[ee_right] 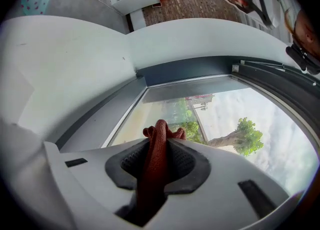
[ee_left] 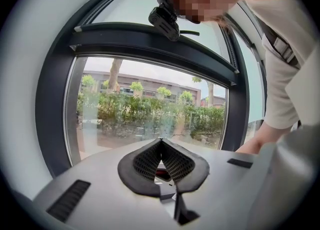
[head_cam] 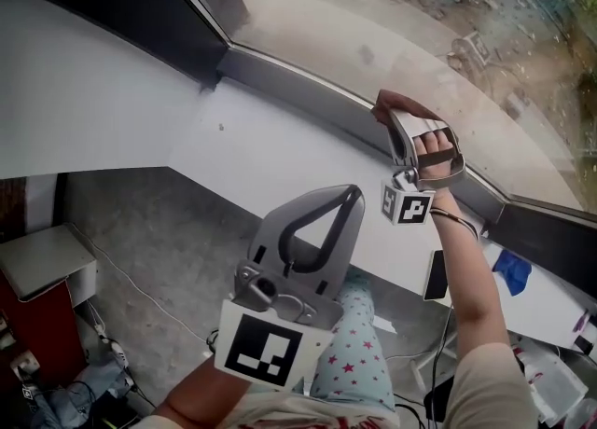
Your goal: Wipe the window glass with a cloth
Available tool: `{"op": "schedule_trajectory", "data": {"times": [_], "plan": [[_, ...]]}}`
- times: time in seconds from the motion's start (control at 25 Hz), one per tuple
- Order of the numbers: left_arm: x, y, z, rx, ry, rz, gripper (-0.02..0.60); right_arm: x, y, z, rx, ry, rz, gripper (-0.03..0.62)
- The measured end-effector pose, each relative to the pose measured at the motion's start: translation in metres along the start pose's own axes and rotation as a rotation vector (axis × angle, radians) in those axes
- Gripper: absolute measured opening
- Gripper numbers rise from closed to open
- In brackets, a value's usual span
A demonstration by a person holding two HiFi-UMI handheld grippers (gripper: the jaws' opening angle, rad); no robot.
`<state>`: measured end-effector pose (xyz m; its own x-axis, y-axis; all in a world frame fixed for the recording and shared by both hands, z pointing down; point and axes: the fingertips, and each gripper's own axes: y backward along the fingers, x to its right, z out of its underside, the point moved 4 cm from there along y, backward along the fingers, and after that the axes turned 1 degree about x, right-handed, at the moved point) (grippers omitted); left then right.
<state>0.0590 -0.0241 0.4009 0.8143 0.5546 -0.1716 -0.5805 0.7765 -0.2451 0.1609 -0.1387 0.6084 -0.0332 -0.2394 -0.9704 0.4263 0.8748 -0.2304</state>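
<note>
Two grippers show in the head view: the left gripper (head_cam: 347, 196) low at about 6 o'clock, the right gripper (head_cam: 392, 124) higher at about 2 o'clock, close to the lower edge of the window glass (head_cam: 420, 26). In its own view the right gripper (ee_right: 160, 141) has its fingers pinching a rust-red cloth (ee_right: 158, 146), which runs up through the gap as a narrow fold and bunches just past the tips. From the head view that cloth (head_cam: 401, 101) sits at the gripper's far end, right by the dark window frame (head_cam: 280, 71) where it meets the pane; whether it touches the glass cannot be told. The left gripper (ee_left: 161, 142) points at the glass (ee_left: 150, 109) from well back, its dark ribbed fingers pressed together at the tips with nothing held between them. Hedges and a building show through the pane. A white sill (head_cam: 280, 157) runs beneath the frame, and on it, toward 4 o'clock, lies a blue cloth (head_cam: 511, 271), well apart from both grippers. Grey floor (head_cam: 159, 231) fills the area at 8 o'clock, with a red cabinet (head_cam: 37, 320) at the left edge and star-printed trousers (head_cam: 354, 343) just right of the left gripper.
</note>
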Motion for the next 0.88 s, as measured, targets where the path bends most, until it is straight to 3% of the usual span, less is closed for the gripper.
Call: {"op": "schedule_trajectory", "data": {"times": [0.4,0.68,0.88], "plan": [[-0.009,-0.009,0.015,-0.021,0.016,0.021,0.021,-0.062,-0.016,0.001,-0.010,0.009,-0.145,0.094],[-0.017,-0.002,0.015,-0.017,0.026,-0.004,0.021,-0.107,-0.017,0.015,-0.095,-0.216,-0.308,0.088],[-0.022,0.007,0.013,-0.021,0.013,-0.008,0.021,-0.102,-0.016,0.014,-0.114,-0.210,-0.335,0.087]]}}
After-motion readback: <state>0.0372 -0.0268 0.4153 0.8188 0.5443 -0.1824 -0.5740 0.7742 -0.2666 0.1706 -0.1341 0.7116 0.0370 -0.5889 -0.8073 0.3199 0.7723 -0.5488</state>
